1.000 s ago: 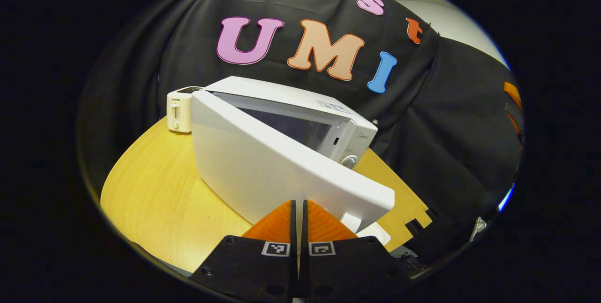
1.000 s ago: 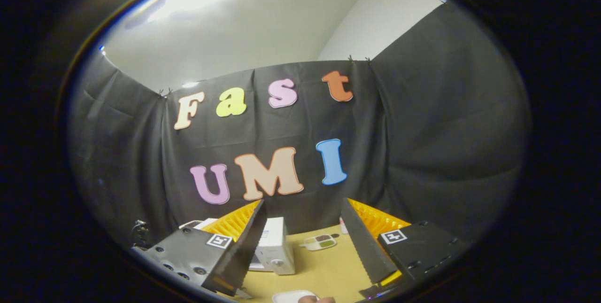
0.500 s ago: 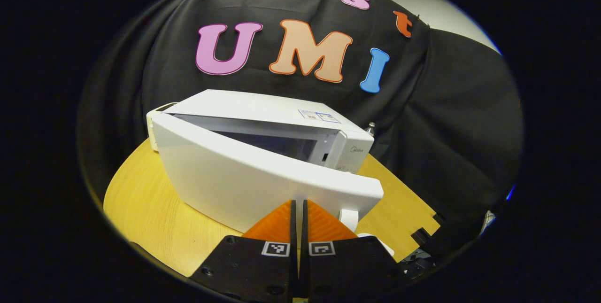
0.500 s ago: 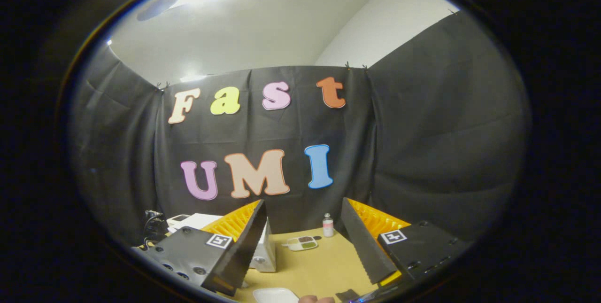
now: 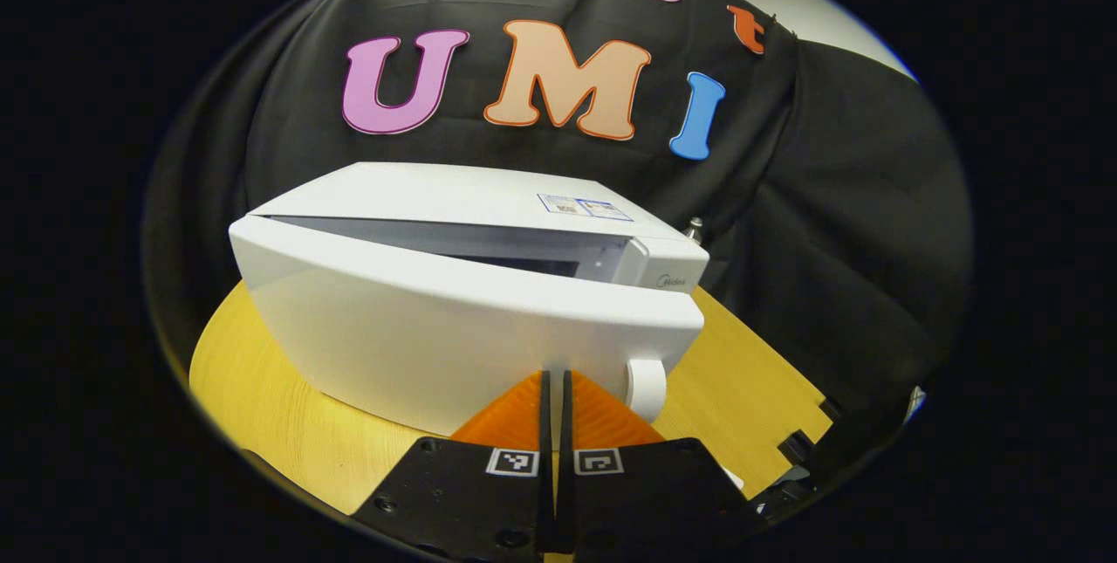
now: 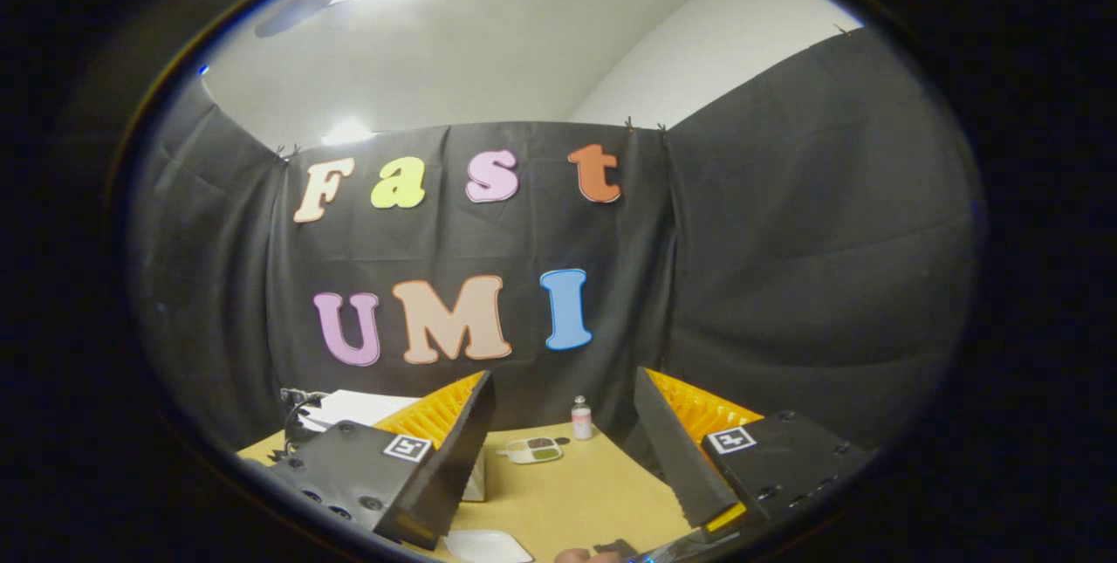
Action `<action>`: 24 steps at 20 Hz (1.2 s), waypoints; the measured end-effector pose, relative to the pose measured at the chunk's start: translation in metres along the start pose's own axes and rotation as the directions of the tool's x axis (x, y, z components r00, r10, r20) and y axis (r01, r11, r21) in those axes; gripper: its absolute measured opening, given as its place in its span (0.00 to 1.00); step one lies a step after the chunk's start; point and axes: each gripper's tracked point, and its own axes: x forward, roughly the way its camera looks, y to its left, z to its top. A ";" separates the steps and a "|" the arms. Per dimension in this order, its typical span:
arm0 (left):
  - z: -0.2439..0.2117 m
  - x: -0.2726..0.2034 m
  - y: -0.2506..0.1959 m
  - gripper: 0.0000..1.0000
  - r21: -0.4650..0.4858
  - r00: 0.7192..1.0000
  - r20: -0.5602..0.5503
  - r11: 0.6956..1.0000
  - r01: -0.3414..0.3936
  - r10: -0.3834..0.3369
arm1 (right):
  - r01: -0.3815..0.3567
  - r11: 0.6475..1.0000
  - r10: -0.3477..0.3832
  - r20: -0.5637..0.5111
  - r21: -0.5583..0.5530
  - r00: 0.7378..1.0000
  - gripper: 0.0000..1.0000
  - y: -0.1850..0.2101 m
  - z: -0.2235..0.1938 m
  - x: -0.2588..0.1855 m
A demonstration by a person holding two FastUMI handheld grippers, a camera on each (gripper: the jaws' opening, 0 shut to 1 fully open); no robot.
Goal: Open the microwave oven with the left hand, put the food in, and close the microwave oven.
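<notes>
Microwave: white box-shaped microwave oven (image 5: 489, 223) stands on the yellow wooden counter (image 5: 262, 388), its white door (image 5: 454, 327) ajar, a narrow gap open along the top edge. Left tongs (image 5: 555, 380) together, tips at the door's lower front, just beside the round white knob (image 5: 647, 388); contact cannot be told. Right tongs (image 6: 563, 445) apart, holding nothing, above the counter. Small white dish with dark and green food (image 6: 534, 451) sits beyond them, near a small bottle (image 6: 581, 417).
</notes>
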 end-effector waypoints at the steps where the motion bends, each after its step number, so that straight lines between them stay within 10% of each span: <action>1: 0.003 0.004 0.002 0.00 -0.002 1.000 0.002 1.000 -0.004 0.004 | 0.002 1.000 -0.002 -0.001 -0.007 1.000 0.89 -0.001 -0.001 -0.001; 24: 0.020 0.064 -0.012 0.01 0.057 1.000 -0.015 0.998 0.025 -0.024 | 0.031 0.998 -0.032 -0.011 -0.054 0.999 0.89 -0.008 -0.007 0.017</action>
